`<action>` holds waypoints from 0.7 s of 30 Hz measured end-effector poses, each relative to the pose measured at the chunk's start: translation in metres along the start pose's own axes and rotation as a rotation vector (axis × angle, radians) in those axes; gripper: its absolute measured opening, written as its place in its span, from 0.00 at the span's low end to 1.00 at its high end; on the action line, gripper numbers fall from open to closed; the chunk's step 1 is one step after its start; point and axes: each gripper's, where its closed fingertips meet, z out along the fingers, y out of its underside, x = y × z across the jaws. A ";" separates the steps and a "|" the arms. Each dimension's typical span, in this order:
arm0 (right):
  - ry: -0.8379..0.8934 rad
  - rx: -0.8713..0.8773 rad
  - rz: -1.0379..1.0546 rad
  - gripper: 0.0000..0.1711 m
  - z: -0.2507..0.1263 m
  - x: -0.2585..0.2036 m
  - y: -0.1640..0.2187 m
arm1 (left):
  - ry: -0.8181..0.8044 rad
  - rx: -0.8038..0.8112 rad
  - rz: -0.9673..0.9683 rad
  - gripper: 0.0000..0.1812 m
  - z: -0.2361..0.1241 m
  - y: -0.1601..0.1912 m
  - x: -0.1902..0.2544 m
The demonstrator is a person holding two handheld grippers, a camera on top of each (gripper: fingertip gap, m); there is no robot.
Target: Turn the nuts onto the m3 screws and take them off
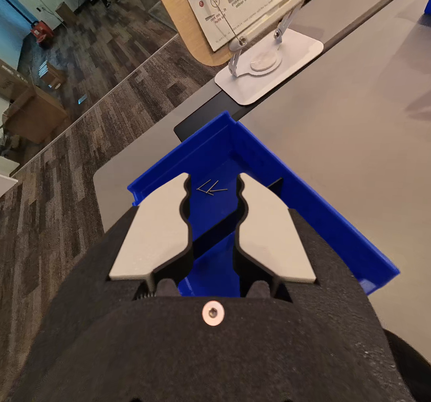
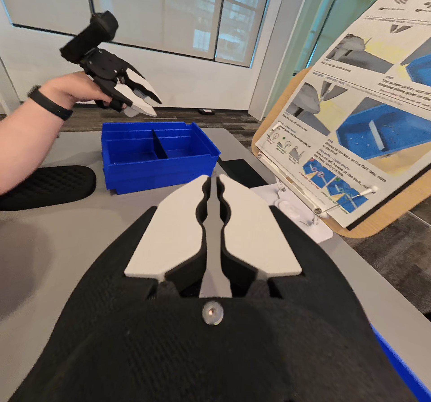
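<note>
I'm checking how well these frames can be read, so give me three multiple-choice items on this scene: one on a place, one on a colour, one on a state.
1. Where do the screws lie?
A. in the bin
B. on the carpet
C. on the stand's base

2. What colour is the bin?
A. red
B. blue
C. green

3. How is the left claw?
A. shut on a screw
B. open, empty
C. shut, empty

Key: 1 A, thin metal pieces rest on the bin floor between the claw's fingers; 2 B, its walls are blue in both views; 3 B, a wide gap shows between its fingers with nothing held.
</note>
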 end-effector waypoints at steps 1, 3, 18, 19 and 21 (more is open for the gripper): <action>0.014 -0.005 -0.007 0.04 -0.003 0.002 -0.001 | 0.021 -0.013 0.035 0.17 0.007 -0.002 -0.002; 0.037 0.004 -0.018 0.05 -0.009 0.005 -0.006 | 0.123 -0.075 0.103 0.14 0.027 -0.001 0.001; 0.108 0.010 -0.008 0.08 -0.030 0.024 -0.009 | 0.402 -0.685 0.395 0.09 0.145 0.108 -0.010; 0.111 0.006 -0.011 0.08 -0.029 0.024 -0.008 | 0.411 -0.706 0.392 0.09 0.148 0.113 -0.011; 0.112 -0.002 -0.012 0.09 -0.028 0.025 -0.006 | 0.410 -0.711 0.387 0.09 0.154 0.117 -0.013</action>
